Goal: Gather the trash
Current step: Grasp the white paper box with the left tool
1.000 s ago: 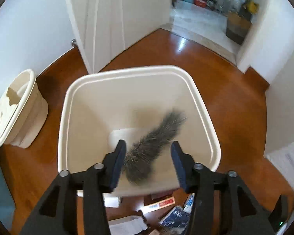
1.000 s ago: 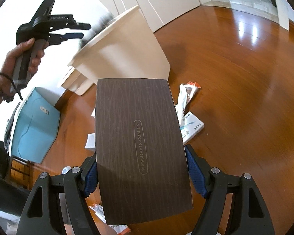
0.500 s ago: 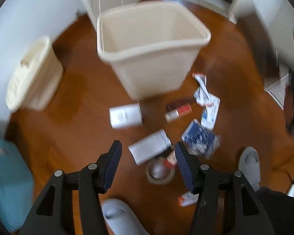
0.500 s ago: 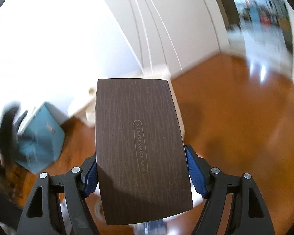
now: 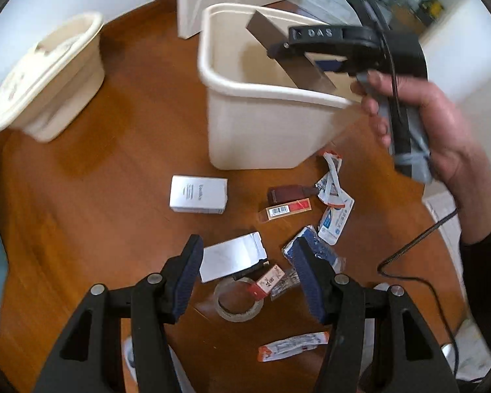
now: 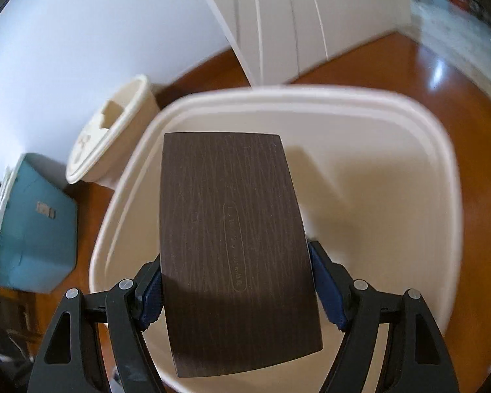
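Right gripper (image 6: 235,294), jaws clamping dark panel (image 6: 235,249), now hovering over bin (image 5: 258,124) for release; left gripper (image 5: 245,275), jaws wide and empty, now dropping toward floor litter near silver carton (image 5: 232,258).

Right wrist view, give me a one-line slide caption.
Right gripper holds a dark wood-grain box over the open cream trash bin.

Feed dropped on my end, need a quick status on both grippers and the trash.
Right gripper shut on dark box, over bin. Left gripper open above floor litter. Nothing blocking.
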Tool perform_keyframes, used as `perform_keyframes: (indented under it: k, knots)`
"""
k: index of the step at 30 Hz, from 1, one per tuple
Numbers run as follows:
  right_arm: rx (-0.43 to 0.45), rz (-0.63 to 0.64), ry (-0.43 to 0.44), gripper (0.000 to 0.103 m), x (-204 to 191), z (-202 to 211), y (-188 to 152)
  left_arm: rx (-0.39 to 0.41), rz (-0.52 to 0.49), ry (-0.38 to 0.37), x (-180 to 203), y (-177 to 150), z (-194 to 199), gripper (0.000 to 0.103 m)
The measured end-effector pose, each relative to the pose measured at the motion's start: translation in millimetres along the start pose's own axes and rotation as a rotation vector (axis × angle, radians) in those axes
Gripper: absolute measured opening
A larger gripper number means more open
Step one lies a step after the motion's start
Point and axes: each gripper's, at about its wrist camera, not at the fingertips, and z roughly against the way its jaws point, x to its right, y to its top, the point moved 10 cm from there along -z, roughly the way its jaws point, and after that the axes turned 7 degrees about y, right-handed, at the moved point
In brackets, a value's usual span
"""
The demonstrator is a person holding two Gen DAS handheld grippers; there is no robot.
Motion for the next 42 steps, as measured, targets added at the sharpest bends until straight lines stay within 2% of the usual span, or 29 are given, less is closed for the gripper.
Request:
perform_keyframes:
  k: [2, 7, 9, 11, 12, 14, 16, 17, 18, 19, 20, 22, 23, 24, 26, 29, 31, 34, 38, 40, 42]
  knots:
    - [-0.016, 0.029, -0.024, 0.081, -7, -9, -4, -0.007, 0.025, -0.014, -7, -3, -1, 0.055]
    - [0.029, 0.142, -0.109, 0.09, -18, -2, 6, -0.013, 0.029, -0.008, -11, -11, -5, 0.055]
    - [0.058, 0.133, -0.092, 0.09, -20, 8, 6, -0.021, 0.023, -0.007, -7, -13, -12, 0.055]
    - [0.136, 0.11, -0.052, 0.09, -26, 35, 10, -0.025, -0.013, 0.007, -1, -16, -21, 0.055]
    - [0.209, 0.113, -0.008, 0.09, -30, 58, 8, -0.028, -0.061, 0.033, 4, -19, -30, 0.055]
    - [0.318, 0.135, 0.02, 0.09, -35, 97, -4, -0.061, -0.147, 0.071, 12, -31, -53, 0.055]
    - [0.427, 0.164, 0.04, 0.096, -30, 143, -36, -0.099, -0.249, 0.116, 20, -45, -78, 0.055]
    - [0.458, 0.171, 0.037, 0.103, -26, 157, -53, -0.112, -0.319, 0.142, 24, -52, -92, 0.055]
    - [0.483, 0.163, 0.018, 0.103, -12, 171, -80, -0.127, -0.418, 0.165, 32, -59, -110, 0.055]
    - [0.464, 0.157, 0.011, 0.103, -1, 173, -101, -0.148, -0.511, 0.178, 38, -67, -126, 0.055]
    - [0.43, 0.143, 0.005, 0.103, 10, 171, -119, -0.18, -0.647, 0.21, 43, -79, -151, 0.055]
    - [0.352, 0.069, -0.019, 0.103, 41, 160, -166, -0.238, -0.836, 0.278, 41, -97, -184, 0.055]
    - [0.327, 0.05, -0.009, 0.103, 49, 156, -180, -0.259, -0.924, 0.334, 34, -102, -202, 0.055]
    - [0.279, 0.024, -0.008, 0.103, 62, 147, -204, -0.277, -0.957, 0.361, 29, -104, -211, 0.055]
    - [0.211, -0.005, -0.042, 0.103, 75, 125, -229, -0.317, -0.974, 0.362, 23, -104, -224, 0.055]
    - [0.141, -0.056, -0.039, 0.103, 96, 115, -267, -0.315, -0.997, 0.351, 24, -95, -227, 0.055]
    - [0.101, -0.09, -0.027, 0.103, 106, 104, -285, -0.314, -1.032, 0.371, 25, -89, -232, 0.056]
    - [0.07, -0.1, -0.028, 0.103, 104, 88, -295, -0.329, -1.044, 0.364, 26, -83, -238, 0.061]
    - [0.05, -0.105, -0.001, 0.103, 102, 82, -301, -0.301, -1.032, 0.369, 32, -72, -235, 0.062]
    - [0.03, -0.117, 0.005, 0.103, 100, 73, -306, -0.31, -1.028, 0.351, 34, -72, -237, 0.063]
    - [0.011, -0.124, 0.006, 0.103, 98, 65, -310, -0.327, -1.059, 0.37, 34, -72, -244, 0.063]
